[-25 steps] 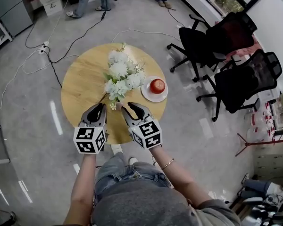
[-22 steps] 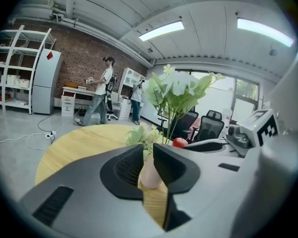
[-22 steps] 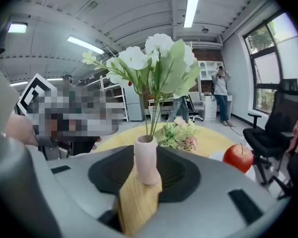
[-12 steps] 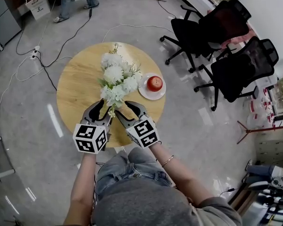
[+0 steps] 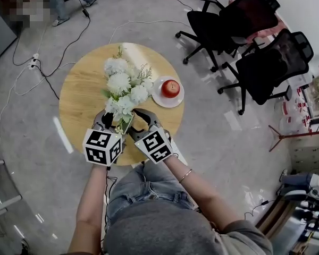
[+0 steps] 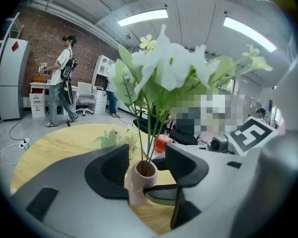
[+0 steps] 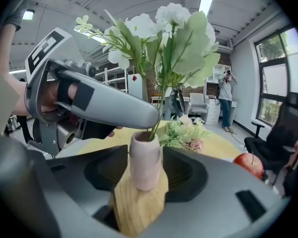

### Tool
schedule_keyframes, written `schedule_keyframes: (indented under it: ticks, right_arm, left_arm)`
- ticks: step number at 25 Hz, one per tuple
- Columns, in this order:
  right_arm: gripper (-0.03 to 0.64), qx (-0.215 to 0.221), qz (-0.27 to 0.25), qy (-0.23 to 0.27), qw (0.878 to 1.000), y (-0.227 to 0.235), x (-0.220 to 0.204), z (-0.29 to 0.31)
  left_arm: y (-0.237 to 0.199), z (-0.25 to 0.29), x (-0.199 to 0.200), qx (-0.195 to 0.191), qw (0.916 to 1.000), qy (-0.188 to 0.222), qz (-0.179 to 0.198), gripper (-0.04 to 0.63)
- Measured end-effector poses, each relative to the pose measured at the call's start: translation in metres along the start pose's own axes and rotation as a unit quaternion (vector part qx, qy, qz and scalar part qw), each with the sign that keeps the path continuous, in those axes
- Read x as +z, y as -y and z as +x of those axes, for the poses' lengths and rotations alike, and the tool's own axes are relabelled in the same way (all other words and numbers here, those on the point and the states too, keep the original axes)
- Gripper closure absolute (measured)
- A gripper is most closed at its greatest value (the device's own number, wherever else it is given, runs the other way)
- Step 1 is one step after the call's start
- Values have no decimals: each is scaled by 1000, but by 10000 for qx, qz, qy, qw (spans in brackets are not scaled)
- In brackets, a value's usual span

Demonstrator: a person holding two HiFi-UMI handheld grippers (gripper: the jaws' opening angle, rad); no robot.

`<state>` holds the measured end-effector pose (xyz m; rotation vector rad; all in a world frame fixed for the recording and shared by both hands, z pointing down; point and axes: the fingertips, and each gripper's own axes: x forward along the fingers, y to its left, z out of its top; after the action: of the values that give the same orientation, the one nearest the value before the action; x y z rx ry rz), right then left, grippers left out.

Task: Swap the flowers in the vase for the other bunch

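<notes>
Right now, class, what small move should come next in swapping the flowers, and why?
Probably close the right tongs on the pink vase to steady it. Both pairs are opening. The vase stands between the right pair, not gripped, while the left tongs sit higher, at its mouth, by the stems of the white flowers.

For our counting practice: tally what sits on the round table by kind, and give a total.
Vase: 1
Flower bunches: 2
Plate: 1
Apple: 1
Total: 5
</notes>
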<state>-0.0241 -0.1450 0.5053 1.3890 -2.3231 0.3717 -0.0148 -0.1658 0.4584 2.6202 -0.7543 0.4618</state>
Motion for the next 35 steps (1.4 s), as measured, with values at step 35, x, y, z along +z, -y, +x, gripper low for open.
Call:
schedule_keyframes:
  ticks: [35]
  right_arm:
    - [403,270,-598,22,9978,-7,4,11]
  left_arm:
    - [-4,-15,41,609,9973,364,201,571]
